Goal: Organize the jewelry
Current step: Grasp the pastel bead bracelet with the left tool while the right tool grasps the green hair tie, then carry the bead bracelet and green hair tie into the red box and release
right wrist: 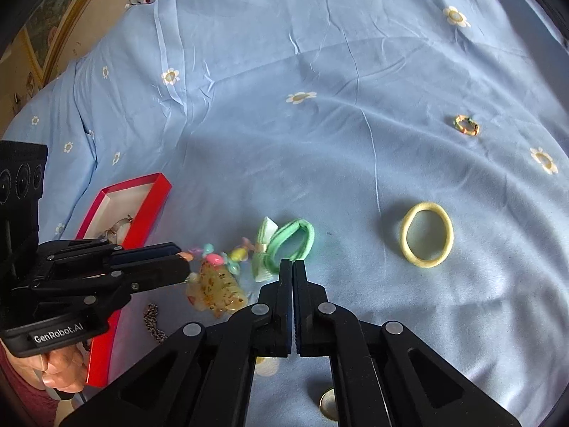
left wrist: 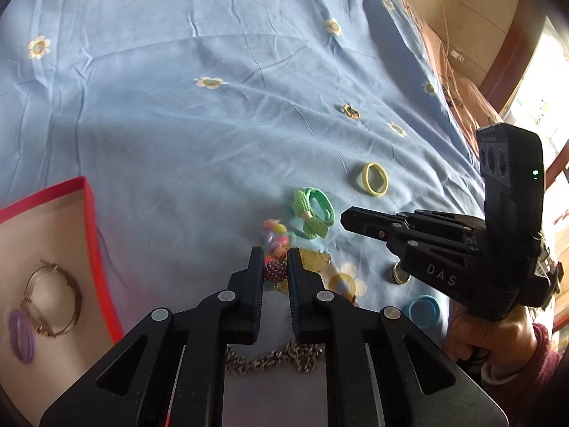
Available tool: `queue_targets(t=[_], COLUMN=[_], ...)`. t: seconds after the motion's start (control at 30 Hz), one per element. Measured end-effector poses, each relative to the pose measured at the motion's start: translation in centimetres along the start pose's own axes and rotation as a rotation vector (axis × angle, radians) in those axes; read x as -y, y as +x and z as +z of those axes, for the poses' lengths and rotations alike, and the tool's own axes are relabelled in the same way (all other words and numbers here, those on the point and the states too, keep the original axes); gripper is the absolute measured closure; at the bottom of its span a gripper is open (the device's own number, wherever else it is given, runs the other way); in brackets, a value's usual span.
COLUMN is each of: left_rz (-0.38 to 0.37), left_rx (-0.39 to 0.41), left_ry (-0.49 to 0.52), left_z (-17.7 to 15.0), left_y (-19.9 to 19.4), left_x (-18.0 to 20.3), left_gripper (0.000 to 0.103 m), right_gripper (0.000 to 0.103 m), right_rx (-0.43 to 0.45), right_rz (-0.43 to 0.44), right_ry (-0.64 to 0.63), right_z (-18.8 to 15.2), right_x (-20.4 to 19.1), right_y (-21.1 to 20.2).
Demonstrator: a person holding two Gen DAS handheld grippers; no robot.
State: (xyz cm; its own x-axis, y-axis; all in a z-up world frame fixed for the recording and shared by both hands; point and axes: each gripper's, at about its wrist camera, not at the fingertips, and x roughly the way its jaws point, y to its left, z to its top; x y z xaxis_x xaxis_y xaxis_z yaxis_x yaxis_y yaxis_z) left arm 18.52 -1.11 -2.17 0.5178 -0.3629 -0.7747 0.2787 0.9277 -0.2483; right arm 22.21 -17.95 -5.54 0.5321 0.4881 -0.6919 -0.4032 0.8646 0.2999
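My left gripper point(left wrist: 274, 253) is shut on a colourful bead bracelet point(left wrist: 275, 242), with a purple berry bead between its fingers; the same gripper point(right wrist: 183, 261) shows at the bracelet point(right wrist: 220, 258) in the right wrist view. My right gripper point(right wrist: 292, 262) is shut and empty, just in front of the green bow hair tie point(right wrist: 284, 245). It also shows in the left wrist view point(left wrist: 346, 219). The red box point(left wrist: 90, 220) at the left holds a gold bangle point(left wrist: 49, 297) and a purple hair tie point(left wrist: 21, 334).
On the blue flowered bedsheet point(right wrist: 320, 142) lie a yellow hair tie point(right wrist: 426, 234), a small multicoloured ring point(right wrist: 466, 125), an amber hair clip point(right wrist: 218, 290), a dark chain point(left wrist: 277, 356), a blue ring point(left wrist: 423, 309), a yellow ring point(left wrist: 343, 283) and a metal ring point(left wrist: 400, 273).
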Motion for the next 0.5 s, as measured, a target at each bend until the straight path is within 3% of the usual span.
queue_targets(t=[0.1, 0.17, 0.23, 0.27, 0.43, 0.5], left_rz=[0.0, 0.001, 0.004, 0.005, 0.009, 0.012], left_rx=[0.028, 0.041, 0.053, 0.059, 0.082, 0.089], left_ry=[-0.031, -0.046, -0.062, -0.07, -0.106, -0.114], left_z=[-0.8, -1.2, -1.6, -1.8, -2.7, -2.9], left_y=[-1.7, -2.6, -3.5, -3.9, -5.6, -6.1], left_x=[-0.6, -0.9, -1.2, -1.4, -2.3, -2.6], left_gripper=[0.092, 0.092, 0.092, 0.092, 0.092, 0.092], right_gripper=[0.102, 0.093, 0.073, 0.072, 0.072, 0.084], right_rx=[0.007, 0.0, -0.007, -0.004, -0.034, -0.052], right_rz=[0.002, 0.014, 0.026, 0.02, -0.009, -0.012], right_ry=[0.012, 0.04, 0.066, 0.065, 0.062, 0.056], right_z=[0.1, 0.2, 0.2, 0.3, 0.9, 0.9], right_x=[-0.1, 0.0, 0.2, 0.1, -0.2, -0.2], right_y=[-0.3, 0.0, 0.4, 0.6, 2.3, 3.1])
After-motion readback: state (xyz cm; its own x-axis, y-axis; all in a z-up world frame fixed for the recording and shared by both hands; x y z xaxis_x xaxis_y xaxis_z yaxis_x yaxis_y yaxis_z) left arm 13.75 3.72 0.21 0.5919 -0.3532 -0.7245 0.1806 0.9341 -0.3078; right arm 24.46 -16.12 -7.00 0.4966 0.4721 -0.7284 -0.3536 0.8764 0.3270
